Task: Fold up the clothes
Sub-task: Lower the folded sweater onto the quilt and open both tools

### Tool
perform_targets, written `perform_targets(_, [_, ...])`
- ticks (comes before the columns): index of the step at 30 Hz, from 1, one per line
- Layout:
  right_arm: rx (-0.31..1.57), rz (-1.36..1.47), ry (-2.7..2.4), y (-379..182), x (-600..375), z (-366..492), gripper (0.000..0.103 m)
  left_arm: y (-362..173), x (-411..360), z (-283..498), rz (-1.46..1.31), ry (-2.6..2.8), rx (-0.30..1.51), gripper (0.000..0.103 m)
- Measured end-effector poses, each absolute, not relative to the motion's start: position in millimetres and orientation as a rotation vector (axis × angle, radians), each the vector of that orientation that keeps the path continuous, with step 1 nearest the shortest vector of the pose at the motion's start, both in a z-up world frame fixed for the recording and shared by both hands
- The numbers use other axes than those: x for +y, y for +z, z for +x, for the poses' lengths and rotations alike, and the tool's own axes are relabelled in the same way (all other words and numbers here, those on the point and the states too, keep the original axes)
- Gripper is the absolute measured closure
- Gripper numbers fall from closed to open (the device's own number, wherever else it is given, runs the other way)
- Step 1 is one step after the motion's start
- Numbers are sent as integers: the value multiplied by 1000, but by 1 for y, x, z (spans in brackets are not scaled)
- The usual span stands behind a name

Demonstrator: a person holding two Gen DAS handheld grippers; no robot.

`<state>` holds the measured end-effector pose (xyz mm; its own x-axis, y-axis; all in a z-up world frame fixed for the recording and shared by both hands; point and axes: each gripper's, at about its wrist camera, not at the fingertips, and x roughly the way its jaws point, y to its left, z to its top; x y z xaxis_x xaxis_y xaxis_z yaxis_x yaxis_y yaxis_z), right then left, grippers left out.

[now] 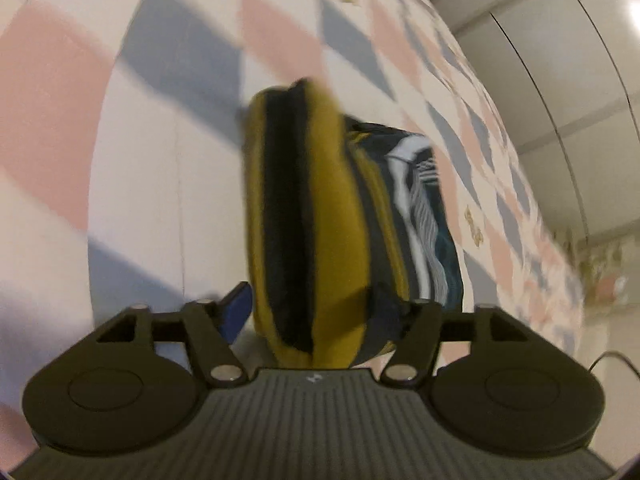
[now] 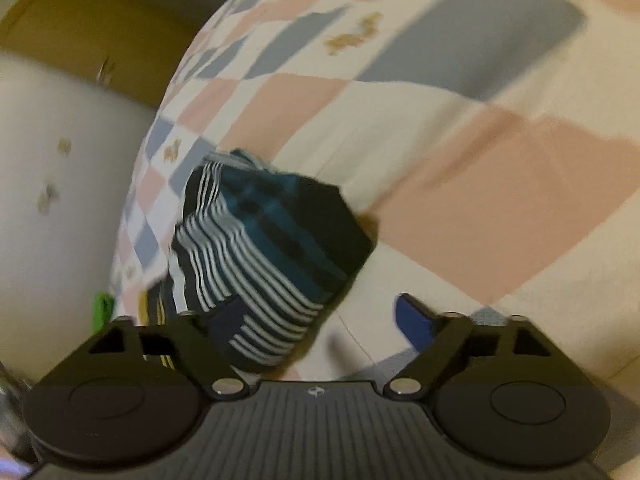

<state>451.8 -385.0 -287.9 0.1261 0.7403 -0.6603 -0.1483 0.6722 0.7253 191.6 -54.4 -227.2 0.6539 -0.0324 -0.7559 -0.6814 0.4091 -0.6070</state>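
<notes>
Between the spread fingers of the left gripper point(image 1: 320, 308), a folded bundle of clothes point(image 1: 316, 216): mustard-yellow cloth with a dark band down its middle, plus a striped navy, teal and white garment point(image 1: 424, 216) pressed against its right side. Blue finger pad point(image 1: 236, 312) visible at the left, just beside the yellow cloth; right finger hidden behind the bundle, so cannot tell whether clamped or merely straddling. Behind, a bed point(image 1: 160, 128) covered in pink, grey-blue and white checks, with pale cupboard doors point(image 1: 560, 60) at the far right. Seen from the right wrist, same striped garment point(image 2: 260, 252) at the left finger of the right gripper point(image 2: 320, 328), blue pad point(image 2: 414, 320) at the right well apart from the cloth, jaws wide open. Strong motion blur throughout.
</notes>
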Motion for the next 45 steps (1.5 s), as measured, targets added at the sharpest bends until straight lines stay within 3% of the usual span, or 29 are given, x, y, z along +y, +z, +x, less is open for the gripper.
perform_targets(2, [1291,652,700,-296,-386,460,3,-244,-50,189,-1171,466,720,26])
perform_targets(4, [1297,701,700,-304,-381,469,1,-261,-44,193,-1224,455,696,10])
perform_targets(7, [1315,694,686,-318,-369,484,0,-278,-33,203,-1271,429,638,9])
perform_targets(11, [1314,643,719,-329,-346,494,0,-285,-16,226,-1260,387,625,26])
perform_targets(13, [1312,598,730,-330,-332,495,15,-283,-8,235,-1222,362,649,47])
perform_targets(14, [1310,581,731,-330,-327,495,18,-281,-4,236,-1208,344,661,52])
perform_targets(16, [1305,564,729,-328,-320,495,40,-276,1,234,-1196,318,677,61])
perform_targets(17, [1306,571,727,-325,-320,494,54,-273,3,232,-1197,308,681,62])
perform_targets(18, [1306,578,724,-321,-321,493,58,-269,6,229,-1200,306,681,63])
perform_targets(25, [1381,657,700,-268,-335,445,66,-211,19,179,-1167,273,699,65])
perform_targets(30, [1462,689,714,-237,-363,377,66,-209,0,102,-1196,279,805,62])
perform_targets(33, [1534,656,690,-245,-383,334,64,-241,-11,80,-1182,326,884,55])
perform_targets(34, [1554,631,670,-255,-386,327,64,-251,-14,79,-1157,331,903,47])
perform_targets(35, [1573,606,651,-266,-389,319,61,-255,-12,81,-1168,332,906,43])
perform_targets(38, [1595,562,619,-287,-391,312,38,-235,-12,84,-1119,357,891,41])
perform_targets(45, [1335,177,692,-224,-384,313,20,-145,-61,81,-709,581,985,42])
